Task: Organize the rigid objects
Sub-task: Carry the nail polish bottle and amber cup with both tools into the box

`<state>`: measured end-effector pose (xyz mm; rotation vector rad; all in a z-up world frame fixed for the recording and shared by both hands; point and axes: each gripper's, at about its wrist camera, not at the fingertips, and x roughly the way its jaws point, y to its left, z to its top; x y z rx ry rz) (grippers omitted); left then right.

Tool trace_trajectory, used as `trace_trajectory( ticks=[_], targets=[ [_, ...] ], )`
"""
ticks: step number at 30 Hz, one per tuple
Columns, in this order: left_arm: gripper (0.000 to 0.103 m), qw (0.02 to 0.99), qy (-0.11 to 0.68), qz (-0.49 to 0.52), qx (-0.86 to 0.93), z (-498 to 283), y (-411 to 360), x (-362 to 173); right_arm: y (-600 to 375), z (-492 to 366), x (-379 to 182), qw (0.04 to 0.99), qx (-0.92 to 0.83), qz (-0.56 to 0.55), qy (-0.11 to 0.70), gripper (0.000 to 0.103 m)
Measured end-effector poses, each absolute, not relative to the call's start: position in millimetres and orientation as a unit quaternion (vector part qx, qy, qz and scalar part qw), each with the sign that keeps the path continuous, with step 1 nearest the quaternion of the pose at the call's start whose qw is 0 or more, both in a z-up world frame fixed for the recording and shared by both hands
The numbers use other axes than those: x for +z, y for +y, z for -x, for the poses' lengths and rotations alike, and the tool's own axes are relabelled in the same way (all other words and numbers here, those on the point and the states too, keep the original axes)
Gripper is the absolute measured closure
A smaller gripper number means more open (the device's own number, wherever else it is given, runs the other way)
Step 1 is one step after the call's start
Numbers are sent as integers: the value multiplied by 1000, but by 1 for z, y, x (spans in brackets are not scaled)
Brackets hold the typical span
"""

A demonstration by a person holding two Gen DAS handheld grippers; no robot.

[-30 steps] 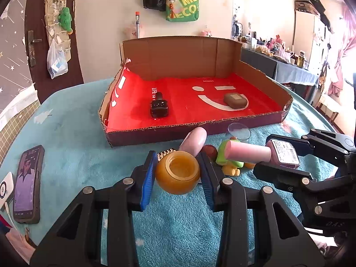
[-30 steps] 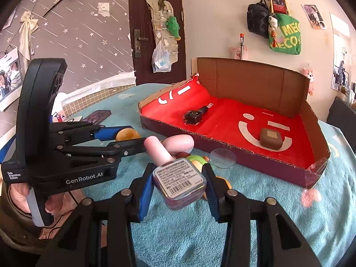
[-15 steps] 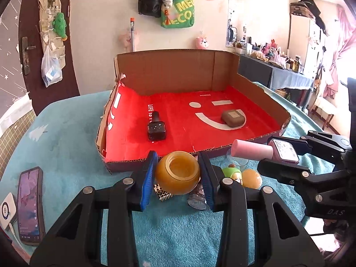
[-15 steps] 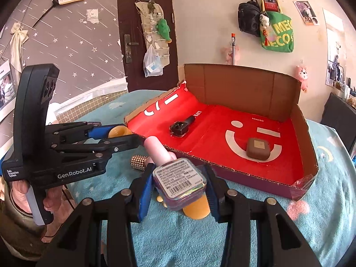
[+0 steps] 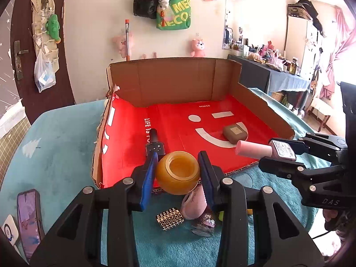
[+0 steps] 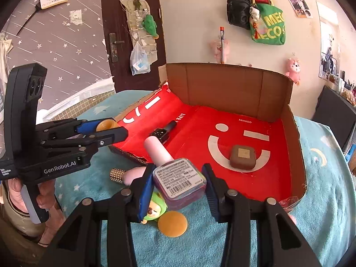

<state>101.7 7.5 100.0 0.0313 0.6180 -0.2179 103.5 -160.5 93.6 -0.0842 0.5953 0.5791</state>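
Left gripper point(image 5: 178, 173) is clamped on an amber jar point(image 5: 178, 172), right gripper point(image 6: 178, 184) on a pink-capped bottle point(image 6: 175, 175); both are held at the box's point(image 5: 178, 82) front edge. Inside, 2 things are already parked: smartwatch point(image 6: 161, 133) & brown case point(image 6: 242, 156). Approx 5 bits are left on the cloth, e.g. gold clip point(image 5: 170, 219), green toy point(image 6: 154, 209).

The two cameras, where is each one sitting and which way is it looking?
Left wrist: sits on the left gripper, looking over its amber jar into the cardboard box; the right gripper shows.
Right wrist: sits on the right gripper, looking over its pink-capped bottle into the box; the left gripper and a hand show.
Shared: box, brown case, black watch.
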Motion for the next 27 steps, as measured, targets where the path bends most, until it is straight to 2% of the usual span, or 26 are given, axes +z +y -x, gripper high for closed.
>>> trace_trajectory(
  ticks=[27],
  targets=[
    [67, 893, 432, 29, -122, -189, 13, 39, -171, -196, 46, 881, 211, 23, 424, 58]
  ],
)
